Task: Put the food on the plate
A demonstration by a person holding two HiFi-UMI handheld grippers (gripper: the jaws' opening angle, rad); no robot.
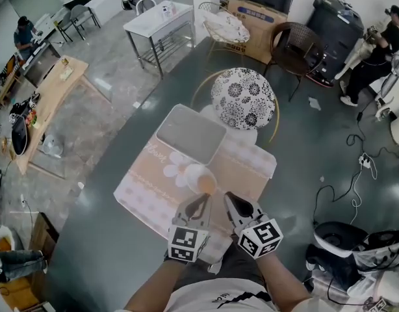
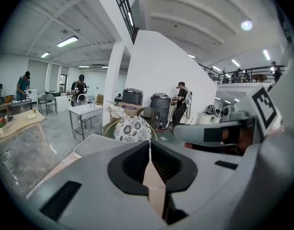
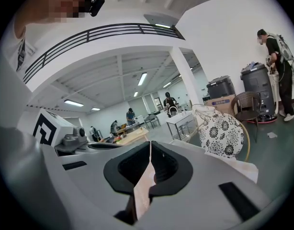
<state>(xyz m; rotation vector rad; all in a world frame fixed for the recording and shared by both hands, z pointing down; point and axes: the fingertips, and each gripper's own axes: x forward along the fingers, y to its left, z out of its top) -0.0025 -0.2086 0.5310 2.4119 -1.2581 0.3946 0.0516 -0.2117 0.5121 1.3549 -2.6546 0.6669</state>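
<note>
My left gripper [image 1: 201,199] and right gripper [image 1: 229,197] each clamped shut on peach wrapper [image 1: 201,177], probably the food's | just short of grey plate [image 1: 190,134] | risk: uneven pull tears it, spilling food.

One left claw [image 1: 200,201], one right claw [image 1: 231,200], one bag [image 1: 201,179], one tray [image 1: 190,134], one mat [image 1: 246,166], one desk [image 1: 108,226].

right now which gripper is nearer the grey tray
Left. The left gripper hangs just short of the grey tray; the right gripper is beside it, further right. Both clamp the paper bag.
</note>
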